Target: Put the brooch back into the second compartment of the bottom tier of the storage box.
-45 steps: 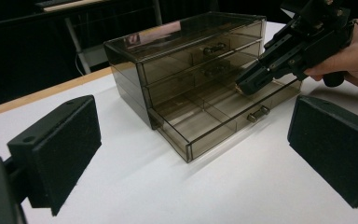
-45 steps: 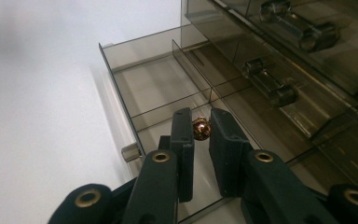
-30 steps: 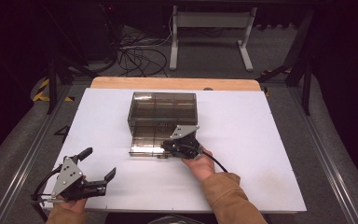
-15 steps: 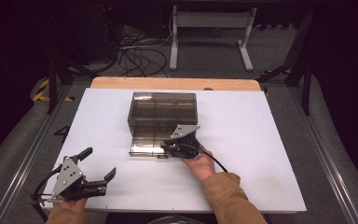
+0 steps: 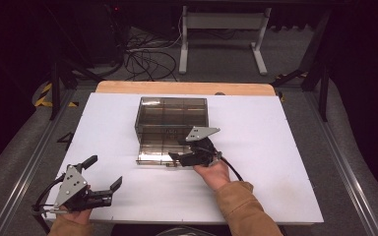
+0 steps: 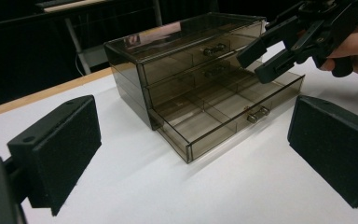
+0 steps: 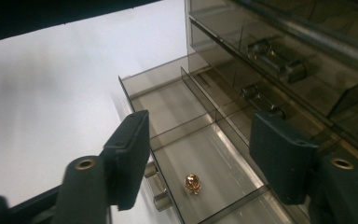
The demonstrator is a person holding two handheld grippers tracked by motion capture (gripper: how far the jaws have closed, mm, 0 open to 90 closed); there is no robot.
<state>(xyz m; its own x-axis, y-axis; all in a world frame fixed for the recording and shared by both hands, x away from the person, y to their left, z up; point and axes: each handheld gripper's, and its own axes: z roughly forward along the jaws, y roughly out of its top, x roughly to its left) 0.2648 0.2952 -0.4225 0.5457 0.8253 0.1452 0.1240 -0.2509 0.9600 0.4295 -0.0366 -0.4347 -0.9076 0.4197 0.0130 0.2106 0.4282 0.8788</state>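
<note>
- The right gripper point(image 7: 200, 158) has just been opening; its fingers point(image 7: 128, 156) are parted with nothing pressed between them.
- A small gold bead point(image 7: 192, 183) is seen lying directly below them, in the open bottom drawer point(image 5: 153, 156) of the organiser point(image 5: 172, 118).
- The left gripper point(image 5: 101, 172) is held open, well apart, over the tabletop point(image 5: 275, 162).

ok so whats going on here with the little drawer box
A person works two handheld grippers at a white table. The right gripper hangs over the pulled-out bottom drawer of a smoky clear drawer box; its jaws have just been opening, with nothing between them, and a small gold trinket lies in the drawer below. The left gripper sits open near the table's front edge, away from the box.
</note>
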